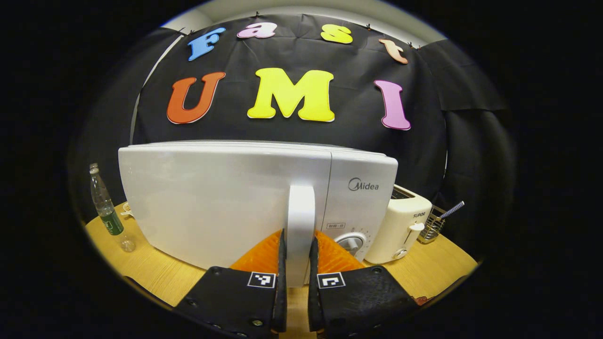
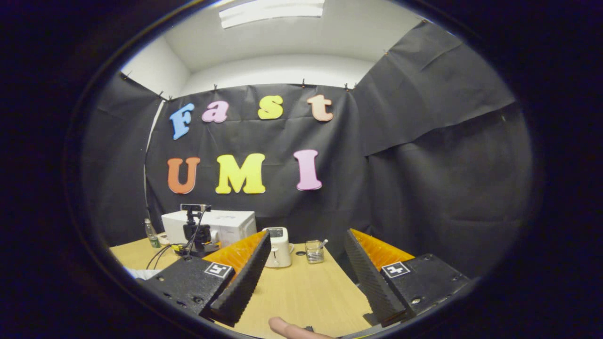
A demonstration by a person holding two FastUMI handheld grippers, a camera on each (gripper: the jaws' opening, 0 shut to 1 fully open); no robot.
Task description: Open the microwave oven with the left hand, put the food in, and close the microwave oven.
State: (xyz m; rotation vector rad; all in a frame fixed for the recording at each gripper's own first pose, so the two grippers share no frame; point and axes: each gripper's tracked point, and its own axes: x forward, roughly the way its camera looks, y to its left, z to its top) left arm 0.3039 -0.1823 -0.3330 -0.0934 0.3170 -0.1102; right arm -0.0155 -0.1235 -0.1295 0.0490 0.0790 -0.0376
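Clamping the microwave's door handle point(image 1: 300, 226), the left gripper point(image 1: 297, 263) has one finger pressed on each side of that upright white bar, whose long axis runs top to bottom along the door's right edge. The microwave point(image 1: 226, 197) sits on the wooden table point(image 1: 141, 263) with its door facing the left gripper view, still closed, its length running left to right; the dial point(image 1: 351, 242) is just right of the handle. A bottle point(image 1: 106, 212) stands to the microwave's left, a toaster point(image 1: 400, 226) just beside its right, then a wire rack point(image 1: 431, 226). The right gripper point(image 2: 306, 278) hangs well back over the table with its fingers wide apart and nothing between them. A fingertip point(image 2: 289, 327) shows at the bottom edge of the right gripper view.
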